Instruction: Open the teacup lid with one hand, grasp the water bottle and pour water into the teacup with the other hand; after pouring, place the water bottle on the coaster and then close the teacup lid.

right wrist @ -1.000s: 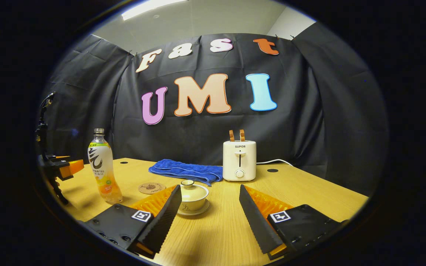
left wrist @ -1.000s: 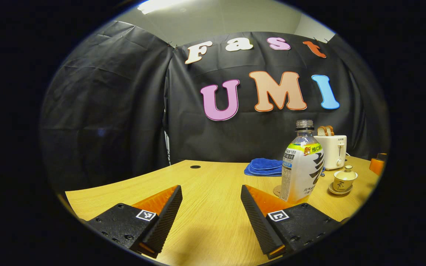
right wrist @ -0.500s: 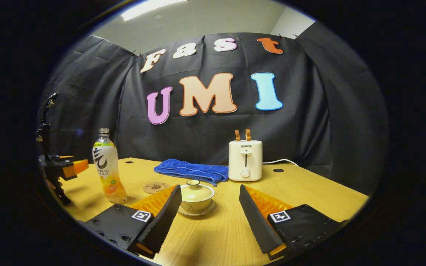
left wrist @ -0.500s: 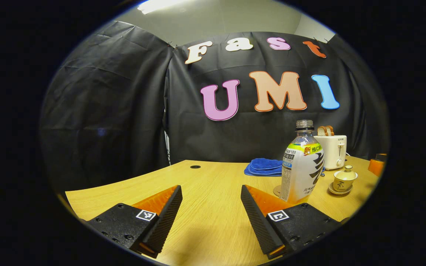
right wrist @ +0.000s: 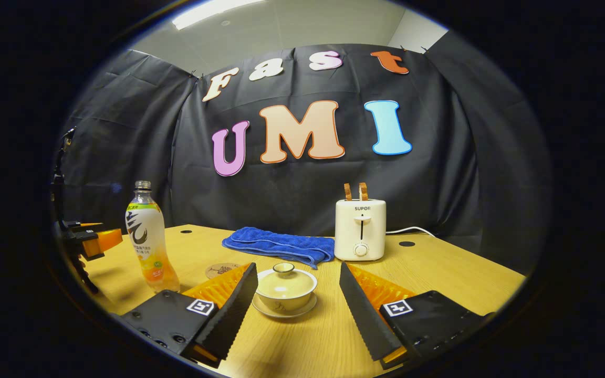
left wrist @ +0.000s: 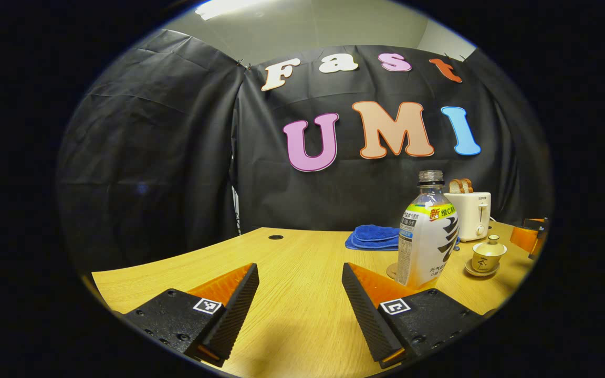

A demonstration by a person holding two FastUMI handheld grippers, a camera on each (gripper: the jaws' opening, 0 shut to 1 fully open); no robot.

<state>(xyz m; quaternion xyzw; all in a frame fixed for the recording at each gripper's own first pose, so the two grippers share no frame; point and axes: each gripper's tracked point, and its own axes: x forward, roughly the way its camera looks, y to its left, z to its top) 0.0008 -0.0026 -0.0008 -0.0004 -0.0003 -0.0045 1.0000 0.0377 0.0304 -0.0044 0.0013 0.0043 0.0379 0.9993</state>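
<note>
The right gripper (right wrist: 298, 307) hung with fingers spread, the lidded teacup (right wrist: 285, 287) on its saucer just beyond them. Farther left stood the uncapped water bottle (right wrist: 147, 239), upright beside the coaster (right wrist: 220, 270). The left gripper (left wrist: 300, 307) was also spread wide, holding nothing, with the bottle ahead to its right.

Toaster (right wrist: 360, 229): standing upright at the table's back, two bread slices (right wrist: 355, 191) sticking out of its slots.
Towel (right wrist: 280, 245): blue, lying folded just left of the toaster.
Table (right wrist: 439, 273): wooden, carrying both.
</note>
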